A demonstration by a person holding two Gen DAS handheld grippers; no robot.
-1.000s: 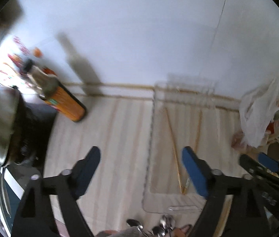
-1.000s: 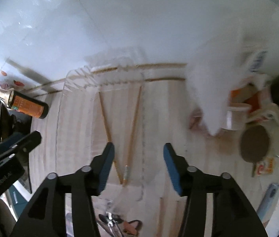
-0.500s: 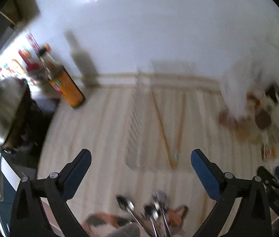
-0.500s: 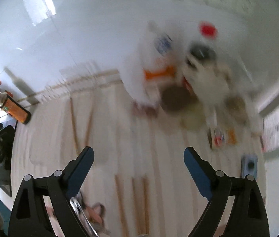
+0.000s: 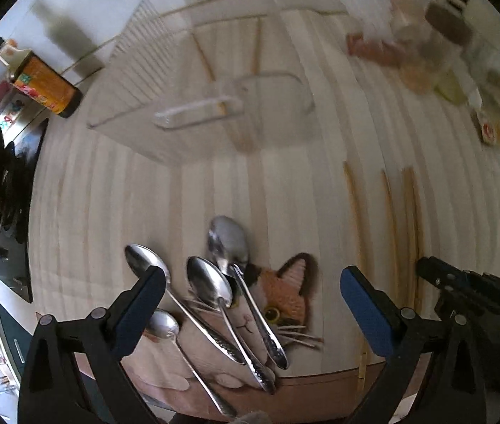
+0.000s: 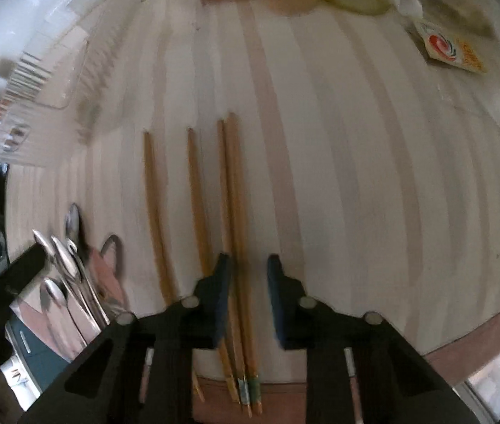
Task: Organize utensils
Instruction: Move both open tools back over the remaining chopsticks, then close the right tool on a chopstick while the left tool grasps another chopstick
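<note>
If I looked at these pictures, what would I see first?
Your eye would land on the shiny spoons piled across a cat-face mat at the near edge of the striped table. Just right of them, wooden chopsticks lie in a row, and the right hand-held gripper hangs over two of them, its jaws closing with that pair between them. Farther back sits a clear tray.

Five steel spoons (image 5: pixel 214 293) are fanned, bowls forward, between the left claw's (image 5: pixel 251 304) spread fingers. Four wooden chopsticks (image 6: pixel 230 212) are laid lengthwise; two pass between the right claw's (image 6: pixel 248 275) closing fingers.
</note>
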